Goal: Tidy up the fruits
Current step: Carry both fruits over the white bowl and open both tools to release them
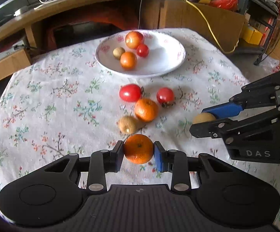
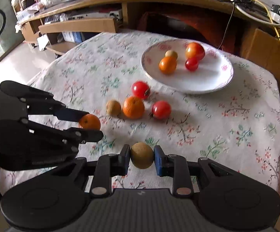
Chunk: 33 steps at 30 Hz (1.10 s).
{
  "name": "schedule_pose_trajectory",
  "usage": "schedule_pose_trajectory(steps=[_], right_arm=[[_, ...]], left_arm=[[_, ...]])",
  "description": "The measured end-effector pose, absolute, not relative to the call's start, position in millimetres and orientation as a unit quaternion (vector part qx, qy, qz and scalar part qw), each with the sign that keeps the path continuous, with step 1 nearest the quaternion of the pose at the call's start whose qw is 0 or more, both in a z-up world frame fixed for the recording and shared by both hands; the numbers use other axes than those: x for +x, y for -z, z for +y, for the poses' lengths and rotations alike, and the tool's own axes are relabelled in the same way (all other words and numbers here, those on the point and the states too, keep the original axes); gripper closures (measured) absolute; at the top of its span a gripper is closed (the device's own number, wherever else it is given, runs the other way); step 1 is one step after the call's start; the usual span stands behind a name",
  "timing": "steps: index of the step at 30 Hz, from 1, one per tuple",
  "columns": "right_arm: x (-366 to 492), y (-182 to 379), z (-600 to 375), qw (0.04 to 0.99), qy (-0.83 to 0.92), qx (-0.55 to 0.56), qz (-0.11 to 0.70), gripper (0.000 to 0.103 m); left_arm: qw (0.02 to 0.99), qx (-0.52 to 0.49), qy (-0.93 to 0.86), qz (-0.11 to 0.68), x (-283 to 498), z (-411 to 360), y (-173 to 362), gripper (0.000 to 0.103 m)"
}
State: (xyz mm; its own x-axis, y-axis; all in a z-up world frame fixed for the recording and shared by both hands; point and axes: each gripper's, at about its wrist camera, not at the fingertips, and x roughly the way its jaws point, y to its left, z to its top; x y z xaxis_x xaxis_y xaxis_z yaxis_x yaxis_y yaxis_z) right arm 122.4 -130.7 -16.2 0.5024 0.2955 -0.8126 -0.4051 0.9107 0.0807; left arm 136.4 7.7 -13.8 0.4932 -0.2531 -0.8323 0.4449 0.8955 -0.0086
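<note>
My left gripper [image 1: 138, 149] is clamped on an orange [image 1: 138, 148], my right gripper [image 2: 142, 155] on a brown fruit [image 2: 142, 155] — I lift both straight up, gently, then carry them to the plate [image 1: 171, 65].

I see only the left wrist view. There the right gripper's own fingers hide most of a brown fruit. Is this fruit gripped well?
Observer: Yes. In the right wrist view the right gripper has both pads pressed on the brown fruit, one on each side.
Operator: Does the gripper's body hide any fruit from me, on the cloth beyond it?
Observer: No. That side shows only the flowered cloth.
</note>
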Motion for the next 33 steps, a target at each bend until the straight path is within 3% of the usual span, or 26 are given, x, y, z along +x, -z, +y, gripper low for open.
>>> schedule_pose_trajectory(steps=[18, 33], right_arm=[[170, -9, -150, 0.894, -0.159, -0.030, 0.417, 0.076], [232, 0, -170, 0.898, -0.143, -0.013, 0.415, 0.076]], left_arm=[[0.878, 0.093, 0.193, 0.429, 190, -24, -7, 0.063], [0.879, 0.086, 0.172, 0.437, 239, -36, 8, 0.064]])
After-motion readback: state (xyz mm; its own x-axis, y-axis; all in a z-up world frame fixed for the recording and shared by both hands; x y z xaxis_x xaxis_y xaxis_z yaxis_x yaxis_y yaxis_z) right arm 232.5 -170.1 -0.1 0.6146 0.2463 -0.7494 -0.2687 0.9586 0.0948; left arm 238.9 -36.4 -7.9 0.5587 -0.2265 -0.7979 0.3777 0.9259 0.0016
